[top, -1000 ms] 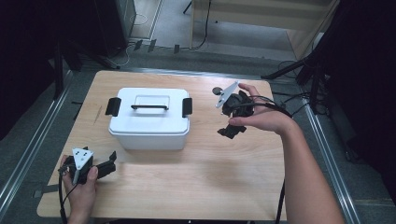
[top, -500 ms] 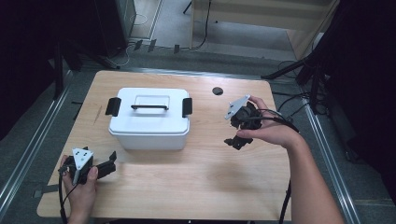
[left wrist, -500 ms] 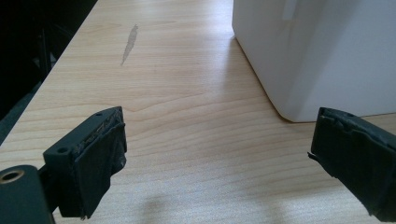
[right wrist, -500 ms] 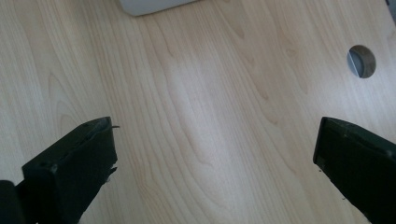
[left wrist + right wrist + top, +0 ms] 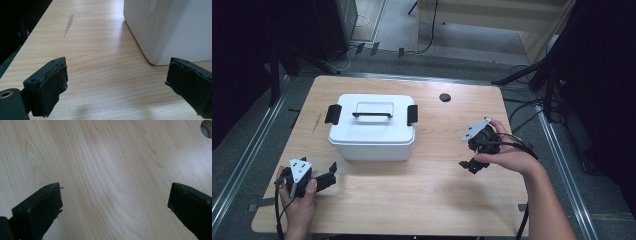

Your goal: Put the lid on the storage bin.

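The left tool [image 5: 328, 176] rests low at the table's [image 5: 432, 200] seven o'clock corner, jaws spread wide and holding nothing; its own view has the white lidded box's [image 5: 175, 27] near corner just ahead, at about one o'clock between the jaws. The right tool [image 5: 473, 162] hangs over bare wood at about four o'clock on the table, also wide open and empty, tilted down toward the board.

The white lidded box [image 5: 372, 127] sits left of centre, lid on, a black latch [image 5: 332, 114] at its nine o'clock end and another [image 5: 412, 114] at its three o'clock end, with a black handle [image 5: 372, 114] along the top. A small round dark hole [image 5: 444, 97] marks the table at one o'clock.

Judging by this, the step is the approach to the box. To do it well, bring each tool to its own latch, level with the clip, jaws kept wide until they straddle it, and work both ends evenly so the box does not slide or tip.
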### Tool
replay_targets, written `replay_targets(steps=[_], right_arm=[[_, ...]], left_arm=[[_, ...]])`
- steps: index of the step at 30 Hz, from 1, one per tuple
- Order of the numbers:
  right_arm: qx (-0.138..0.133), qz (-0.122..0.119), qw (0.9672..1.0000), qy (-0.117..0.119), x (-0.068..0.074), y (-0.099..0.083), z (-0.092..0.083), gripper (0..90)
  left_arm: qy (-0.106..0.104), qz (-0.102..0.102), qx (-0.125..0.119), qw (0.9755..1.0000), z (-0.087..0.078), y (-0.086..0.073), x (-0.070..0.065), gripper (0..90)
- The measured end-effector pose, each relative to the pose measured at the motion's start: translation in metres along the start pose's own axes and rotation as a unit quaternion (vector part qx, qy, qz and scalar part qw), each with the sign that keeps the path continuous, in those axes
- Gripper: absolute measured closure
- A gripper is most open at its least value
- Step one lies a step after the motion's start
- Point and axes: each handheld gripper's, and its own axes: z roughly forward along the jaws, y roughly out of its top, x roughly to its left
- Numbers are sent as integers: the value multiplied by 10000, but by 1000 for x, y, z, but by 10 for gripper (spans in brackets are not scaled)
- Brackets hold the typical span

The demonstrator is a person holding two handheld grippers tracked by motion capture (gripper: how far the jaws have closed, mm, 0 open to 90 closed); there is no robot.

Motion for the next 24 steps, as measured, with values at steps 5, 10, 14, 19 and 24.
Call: replay_targets(steps=[5, 10, 14, 19, 24], right_arm=[[-58, 161, 9999, -20, 5, -16, 1, 0], [-52, 276, 9996, -24, 8, -33, 2, 0], [-81, 401, 9991, -57, 11, -45, 2, 0], [-115, 485, 9986, -158, 15, -59, 3, 0], [-187, 643, 9976, -179, 18, -74, 3, 0]], left_arm=[[-2, -6, 0, 10000, 0, 0, 0, 41], [-5, 0, -2, 10000, 0, 0, 0, 41], [0, 6, -8, 10000, 0, 0, 0, 41], [-18, 37, -32, 10000, -1, 0, -1, 41], [-19, 42, -38, 10000, -1, -1, -1, 41]])
